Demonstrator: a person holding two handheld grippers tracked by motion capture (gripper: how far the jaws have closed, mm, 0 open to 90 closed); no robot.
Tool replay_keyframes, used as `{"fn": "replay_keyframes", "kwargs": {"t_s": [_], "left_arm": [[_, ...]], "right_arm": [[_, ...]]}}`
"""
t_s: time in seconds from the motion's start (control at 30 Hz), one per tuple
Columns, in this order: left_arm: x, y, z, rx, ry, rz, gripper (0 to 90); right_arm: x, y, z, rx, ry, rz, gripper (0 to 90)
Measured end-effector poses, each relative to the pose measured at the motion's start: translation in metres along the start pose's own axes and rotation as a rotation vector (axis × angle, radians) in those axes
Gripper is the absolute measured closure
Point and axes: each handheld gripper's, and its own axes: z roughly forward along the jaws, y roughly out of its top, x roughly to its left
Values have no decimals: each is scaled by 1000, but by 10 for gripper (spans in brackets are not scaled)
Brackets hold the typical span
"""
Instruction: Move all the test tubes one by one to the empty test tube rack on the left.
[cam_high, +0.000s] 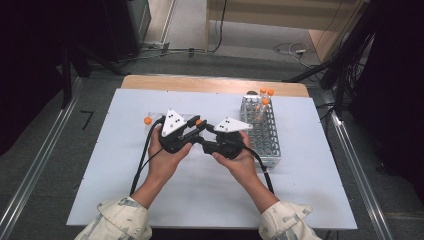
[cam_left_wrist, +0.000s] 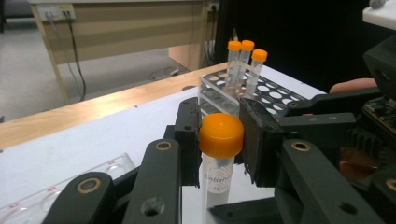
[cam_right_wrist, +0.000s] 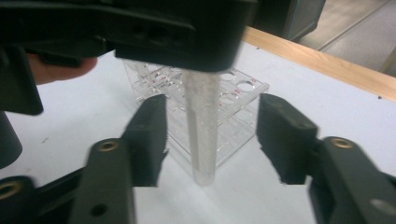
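With the left claw (cam_left_wrist: 219, 140) clamped on the orange-capped tube (cam_left_wrist: 220, 154) and the right claw (cam_right_wrist: 210, 135) standing open around it, untouched, the tube could swing off-line toward the rack (cam_high: 262, 131) at 2 o'clock.

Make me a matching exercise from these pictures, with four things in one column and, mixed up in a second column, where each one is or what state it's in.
Things:
1. left gripper
2. right gripper
3. three orange-capped tubes
4. tube rack

States or places:
A. jaws open on either side of a clear tube
B. standing upright in the far end of the rack
C. jaws shut on the handed-over tube just under its orange cap
D. on the white mat, right of both hands

Pairs: 1-C, 2-A, 3-B, 4-D
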Motion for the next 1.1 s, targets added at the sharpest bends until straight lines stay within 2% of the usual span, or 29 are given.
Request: {"fn": "replay_keyframes", "kwargs": {"t_s": [0.03, 0.2, 0.43, 0.7, 1.1], "left_arm": [[1, 0, -1, 0, 4, -5, 707], [11, 5, -7, -13, 26, -21, 707], [28, 14, -23, -42, 82, -33, 707], [54, 14, -40, -54, 159, -61, 708], [78, 11, -50, -50, 246, -66, 707]], "right_arm": [[-1, 0, -1, -3, -7, 19, 339], [-3, -1, -4, -6, -26, 33, 278], [-5, -4, -8, -9, -35, 35, 274], [-4, -6, -12, -15, -37, 34, 279], [-3, -7, -17, -15, -36, 26, 281]]}}
